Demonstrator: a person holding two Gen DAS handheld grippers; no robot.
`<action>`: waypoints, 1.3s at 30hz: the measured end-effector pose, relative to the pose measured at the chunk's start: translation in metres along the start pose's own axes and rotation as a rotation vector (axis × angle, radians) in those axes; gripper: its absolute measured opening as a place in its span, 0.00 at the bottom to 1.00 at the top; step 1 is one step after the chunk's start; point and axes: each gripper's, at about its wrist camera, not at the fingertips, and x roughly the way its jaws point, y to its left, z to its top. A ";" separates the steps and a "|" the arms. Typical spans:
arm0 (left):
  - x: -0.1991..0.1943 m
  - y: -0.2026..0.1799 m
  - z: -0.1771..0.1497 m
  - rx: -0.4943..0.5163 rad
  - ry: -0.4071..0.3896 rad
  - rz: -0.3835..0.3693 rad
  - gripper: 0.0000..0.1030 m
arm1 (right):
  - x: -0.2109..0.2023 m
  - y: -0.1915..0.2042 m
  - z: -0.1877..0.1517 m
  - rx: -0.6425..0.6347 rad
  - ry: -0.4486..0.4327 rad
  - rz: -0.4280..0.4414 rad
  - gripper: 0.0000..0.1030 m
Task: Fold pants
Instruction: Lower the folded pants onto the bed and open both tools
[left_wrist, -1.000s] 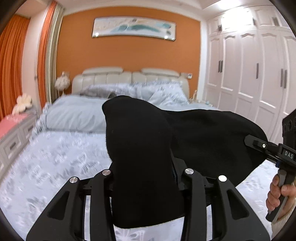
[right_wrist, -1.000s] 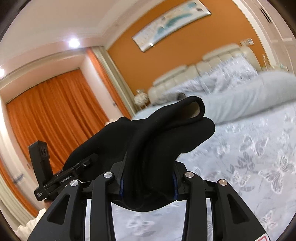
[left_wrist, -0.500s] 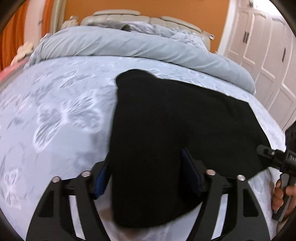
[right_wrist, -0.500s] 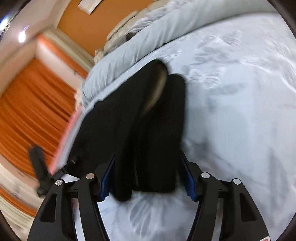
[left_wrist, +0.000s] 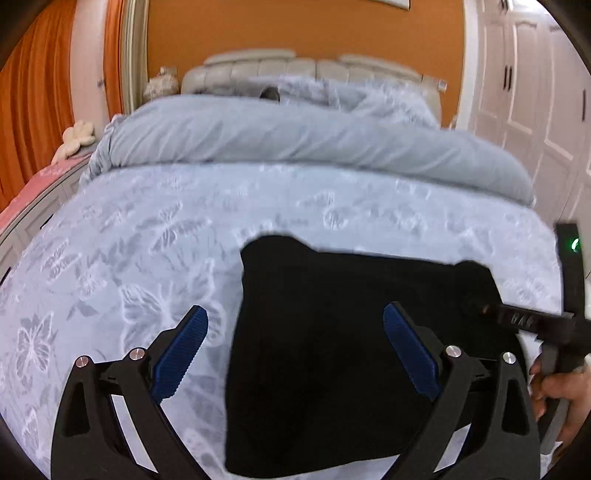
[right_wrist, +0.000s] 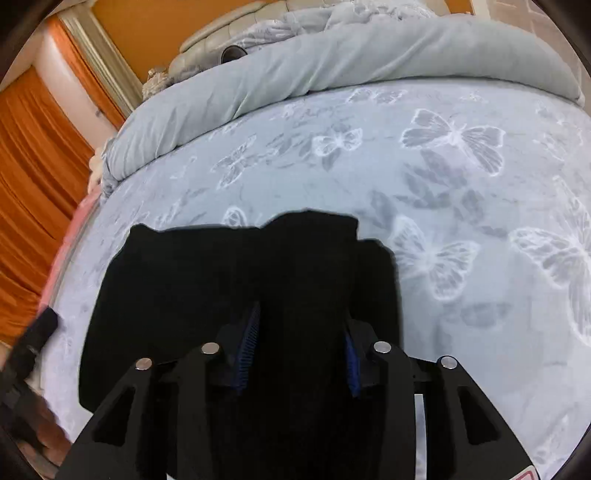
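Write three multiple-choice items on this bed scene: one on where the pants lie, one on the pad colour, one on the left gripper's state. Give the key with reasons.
1. Where do the black pants lie?
A. On the butterfly-print bedspread
B. Over the headboard
C. On the floor

2. What colour are the left gripper pads?
A. Red
B. Blue
C. White

3. How do the left gripper's jaws stand?
A. Clamped on the pants
B. Wide apart, pads clear of the cloth
C. Shut on nothing

Key: 1 A, the pants rest flat on the printed cover; 2 B, both ribbed pads show blue; 3 B, the jaws have just been opening and neither pad presses the cloth.
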 end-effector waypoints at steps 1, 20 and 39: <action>0.003 -0.001 -0.004 0.007 -0.001 -0.006 0.91 | -0.012 0.005 0.004 -0.039 -0.045 -0.005 0.10; 0.043 0.010 -0.057 0.003 0.061 0.056 0.93 | -0.031 -0.019 -0.068 0.012 -0.064 0.040 0.09; 0.041 0.007 -0.060 0.031 0.037 0.092 0.95 | -0.041 -0.015 -0.109 -0.077 -0.046 0.107 0.06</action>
